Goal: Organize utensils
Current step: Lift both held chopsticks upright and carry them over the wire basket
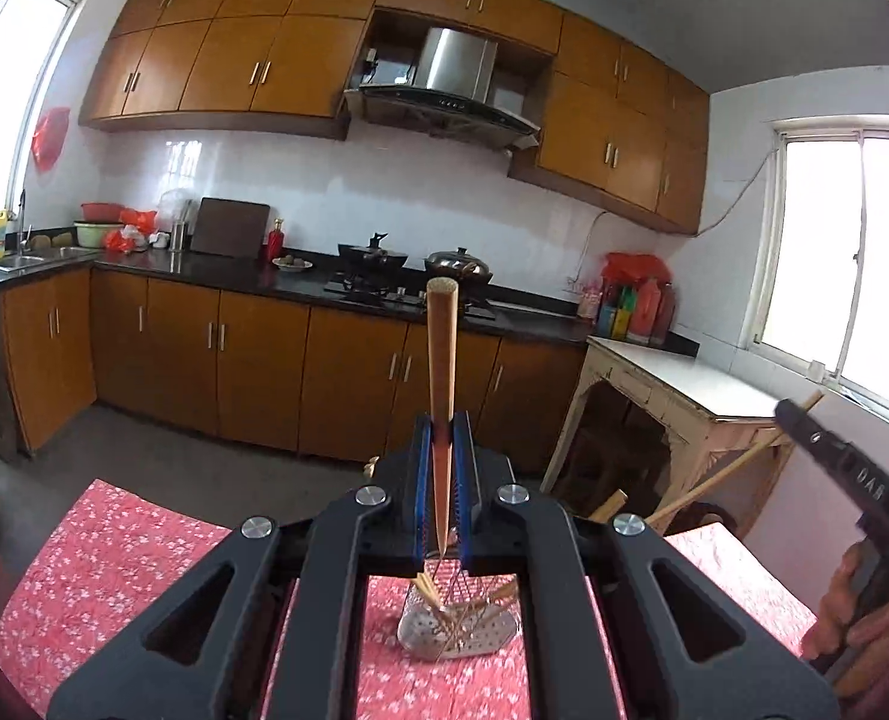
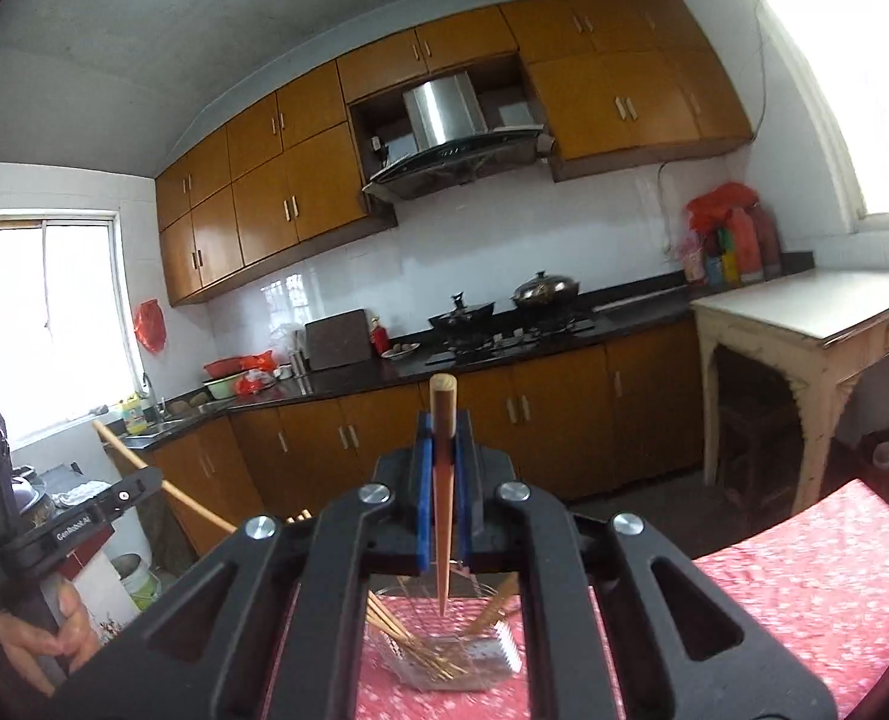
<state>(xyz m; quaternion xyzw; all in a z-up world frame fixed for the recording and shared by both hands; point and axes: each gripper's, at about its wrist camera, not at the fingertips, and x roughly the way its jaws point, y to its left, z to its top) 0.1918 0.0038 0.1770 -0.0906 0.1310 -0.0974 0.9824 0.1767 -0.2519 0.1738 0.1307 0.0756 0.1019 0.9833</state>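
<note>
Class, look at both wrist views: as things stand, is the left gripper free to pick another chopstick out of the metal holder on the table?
Probably not. The left gripper is already shut on a chopstick, and the metal holder sits below it.

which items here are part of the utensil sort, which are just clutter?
In play:
- left gripper, shut on a chopstick
- right gripper, shut on a second chopstick
- perforated metal holder with chopsticks inside, on the red floral tablecloth

Lying about:
- pots on the stove
- cutting board
- bottles
- basins by the sink
</note>
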